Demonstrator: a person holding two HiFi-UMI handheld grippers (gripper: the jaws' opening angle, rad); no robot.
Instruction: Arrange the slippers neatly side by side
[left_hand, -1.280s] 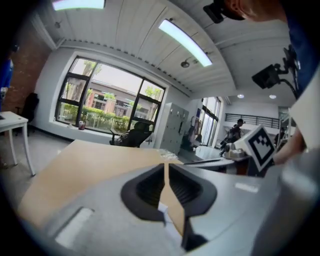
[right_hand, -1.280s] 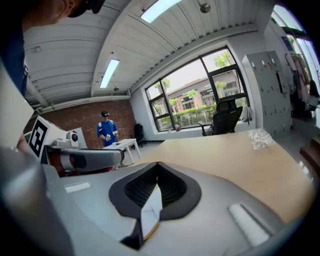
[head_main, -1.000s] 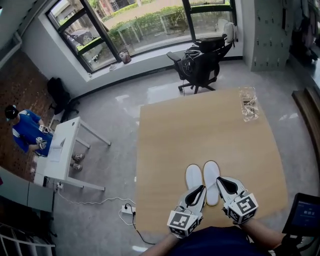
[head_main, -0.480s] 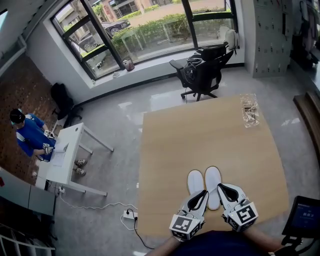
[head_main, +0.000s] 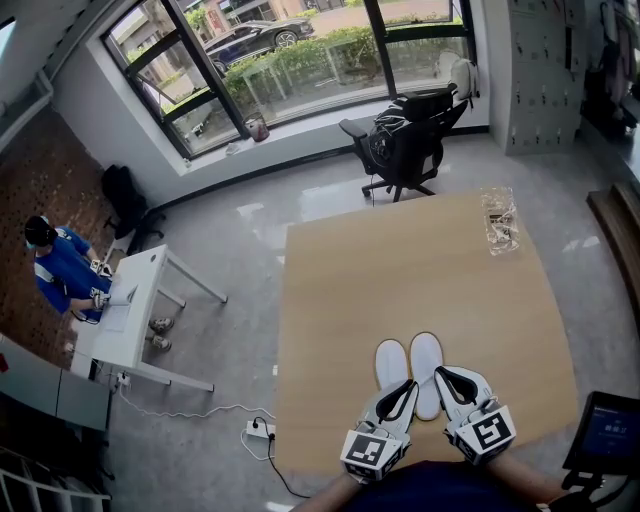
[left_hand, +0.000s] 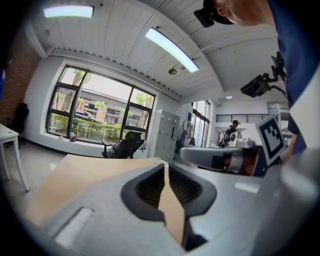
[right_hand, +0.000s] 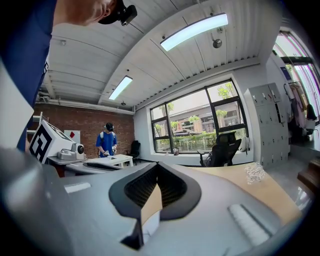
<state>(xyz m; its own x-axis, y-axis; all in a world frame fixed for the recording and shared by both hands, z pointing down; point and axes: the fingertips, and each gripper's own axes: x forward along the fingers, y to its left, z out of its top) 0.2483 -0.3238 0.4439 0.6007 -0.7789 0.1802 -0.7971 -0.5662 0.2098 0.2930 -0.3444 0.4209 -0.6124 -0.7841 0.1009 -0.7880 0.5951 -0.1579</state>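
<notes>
The left gripper (head_main: 404, 384), grey jaws closed tip to tip on nothing, hung at the near end of the left slipper (head_main: 390, 360). It and the right slipper (head_main: 426, 350), both flat, white and oval, lay side by side near the wooden table's (head_main: 400, 260) near edge. The right gripper (head_main: 441, 373) was likewise closed and empty. A crinkled clear wrapper (head_main: 498, 215) lay near the far right corner, its contents unclear.

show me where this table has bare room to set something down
The middle and left of the table are bare, from the slippers up to the far edge. It is crowded only at the near edge by the slippers, and in the far right corner by the plastic wrapper.
</notes>
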